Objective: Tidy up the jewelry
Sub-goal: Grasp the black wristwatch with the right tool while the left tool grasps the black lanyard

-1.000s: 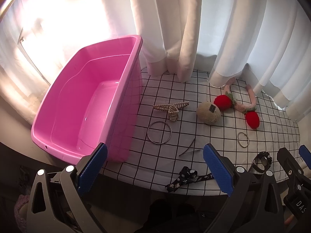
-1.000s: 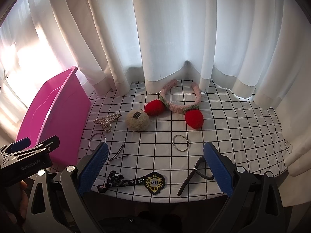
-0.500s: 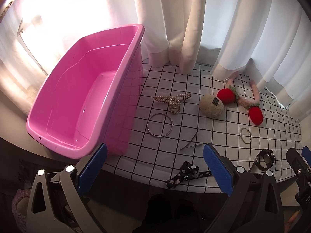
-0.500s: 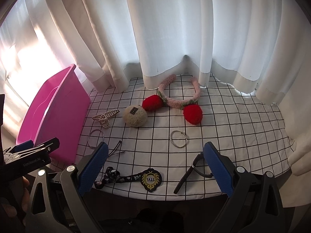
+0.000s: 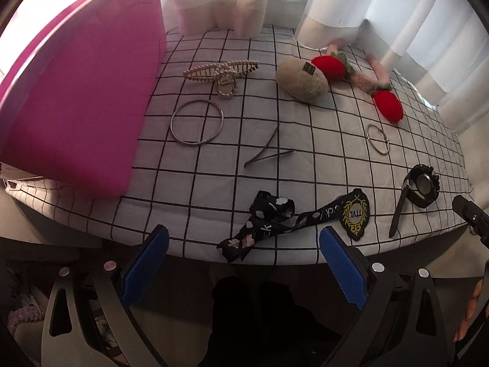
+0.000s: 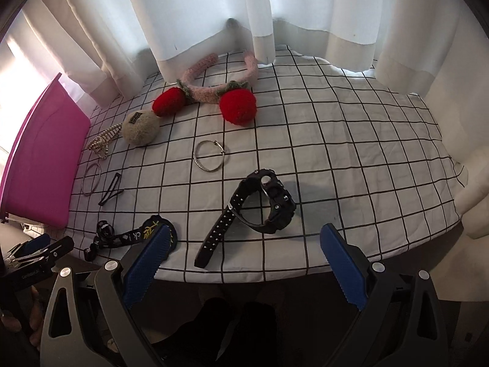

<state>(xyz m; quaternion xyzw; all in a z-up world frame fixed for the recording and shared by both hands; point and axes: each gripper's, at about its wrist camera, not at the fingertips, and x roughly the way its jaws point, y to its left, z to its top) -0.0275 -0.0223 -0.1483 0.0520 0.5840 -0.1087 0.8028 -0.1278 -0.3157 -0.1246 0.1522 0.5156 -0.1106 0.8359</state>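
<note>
Your left gripper (image 5: 243, 264) hangs with its blue-padded jaws wide apart and holding nothing, just short of the black patterned ribbon with a yellow-crested badge (image 5: 275, 220) at the near edge of the white grid-checked cloth (image 5: 321, 165). Your right gripper (image 6: 244, 260) is likewise spread and unloaded, facing the black plastic wristwatch (image 6: 262, 202). Beyond lie a large silver bangle (image 5: 197, 126), a pearl-studded claw clip (image 5: 221, 70) and a small silver ring bracelet (image 6: 211, 155). The pink plastic tub (image 5: 79, 91) stands at the cloth's left.
</note>
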